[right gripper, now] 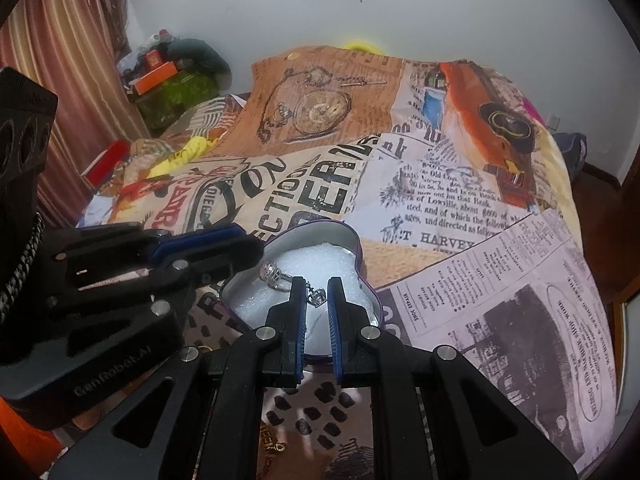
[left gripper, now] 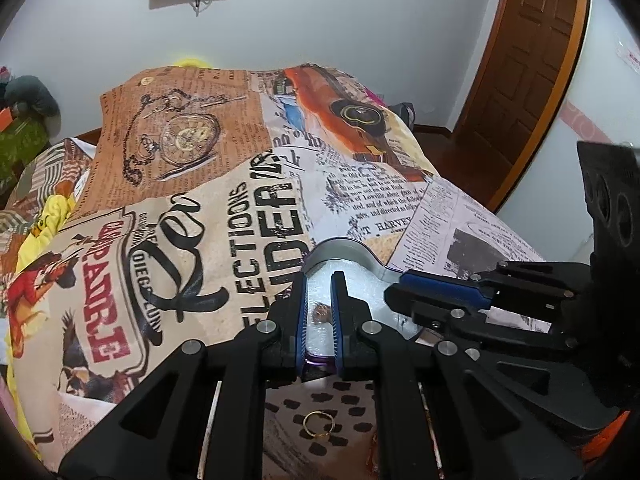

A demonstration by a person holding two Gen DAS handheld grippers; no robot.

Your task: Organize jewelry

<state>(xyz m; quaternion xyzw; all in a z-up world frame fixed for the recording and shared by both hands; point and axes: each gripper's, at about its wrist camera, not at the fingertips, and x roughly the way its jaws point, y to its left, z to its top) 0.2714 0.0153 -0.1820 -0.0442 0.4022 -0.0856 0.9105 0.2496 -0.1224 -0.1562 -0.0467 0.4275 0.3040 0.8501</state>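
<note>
Right tongs point(right gripper: 317, 300) stand narrow around a light, slippery pendant point(right gripper: 317, 297) over the tin point(right gripper: 356, 246); its crown seems the best hold. Left tongs point(left gripper: 322, 312) stand narrow, holding nothing.

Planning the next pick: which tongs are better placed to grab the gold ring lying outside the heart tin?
Probably left. The gold ring lies on the bedspread just beneath the left tongs; the right tongs sit over the heart tin.

In the frame's lower centre, the heart-shaped tin point(right gripper: 352, 240) was crowded: 2 sets of tongs, left point(right gripper: 224, 240) and right point(right gripper: 317, 292), filled its opening. Toward the frame's upper half the bed point(right gripper: 440, 208) stretched open, with clutter point(right gripper: 172, 80) at upper left.
</note>
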